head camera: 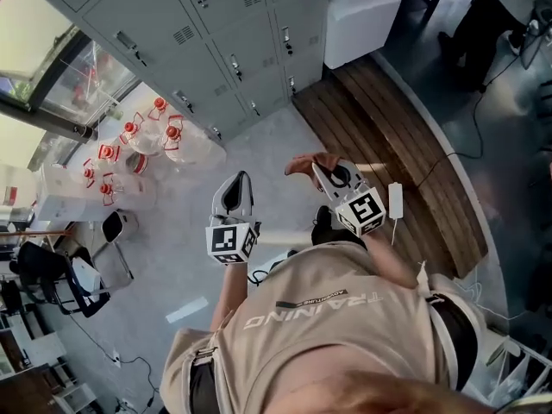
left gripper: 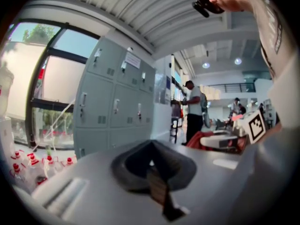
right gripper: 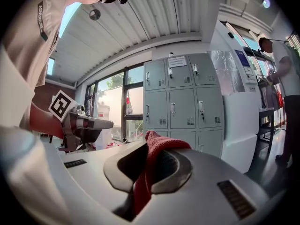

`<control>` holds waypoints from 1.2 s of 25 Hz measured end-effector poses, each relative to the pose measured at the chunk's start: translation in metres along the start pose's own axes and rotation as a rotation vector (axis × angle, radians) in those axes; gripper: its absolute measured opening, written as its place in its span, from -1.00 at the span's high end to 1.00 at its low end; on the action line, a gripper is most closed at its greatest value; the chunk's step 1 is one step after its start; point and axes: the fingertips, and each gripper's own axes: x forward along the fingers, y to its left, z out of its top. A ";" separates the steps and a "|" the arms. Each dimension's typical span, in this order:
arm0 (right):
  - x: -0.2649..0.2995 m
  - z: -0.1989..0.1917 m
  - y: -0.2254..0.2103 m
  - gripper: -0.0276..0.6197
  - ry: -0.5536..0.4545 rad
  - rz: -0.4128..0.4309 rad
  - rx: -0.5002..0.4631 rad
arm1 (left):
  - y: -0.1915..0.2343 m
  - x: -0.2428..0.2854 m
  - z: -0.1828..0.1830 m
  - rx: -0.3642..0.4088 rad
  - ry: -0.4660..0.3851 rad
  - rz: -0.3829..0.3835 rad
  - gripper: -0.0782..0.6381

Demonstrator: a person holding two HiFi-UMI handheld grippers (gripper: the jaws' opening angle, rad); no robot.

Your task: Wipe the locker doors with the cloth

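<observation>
The grey lockers [head camera: 207, 33] stand ahead of me, their doors shut; they also show in the left gripper view [left gripper: 112, 107] and the right gripper view [right gripper: 183, 95]. My right gripper [right gripper: 152, 144] is shut on a red cloth [right gripper: 157, 146], which sticks up between the jaws. In the head view the cloth [head camera: 304, 164] bunches at the tip of the right gripper [head camera: 319, 169]. My left gripper [head camera: 241, 181] is held beside it, jaws together with nothing in them [left gripper: 151, 146]. Both grippers are well short of the lockers.
Several clear jugs with red caps [head camera: 142, 136] sit on the floor left of the lockers by a window. A white kiosk [head camera: 362, 15] stands right of them on a wooden platform [head camera: 397, 136]. A person [left gripper: 192, 111] stands further off. Chairs [head camera: 52, 274] are at the left.
</observation>
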 end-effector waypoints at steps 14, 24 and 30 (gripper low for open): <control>0.081 -0.015 -0.118 0.83 0.017 0.150 0.038 | 0.012 0.120 0.034 -0.019 -0.011 0.120 0.77; 0.145 -0.018 -0.117 0.83 0.056 0.201 0.032 | 0.064 0.141 0.026 -0.043 0.010 0.158 0.77; 0.181 0.012 -0.131 0.83 0.052 0.117 0.000 | 0.113 0.184 0.038 -0.052 -0.050 0.107 0.77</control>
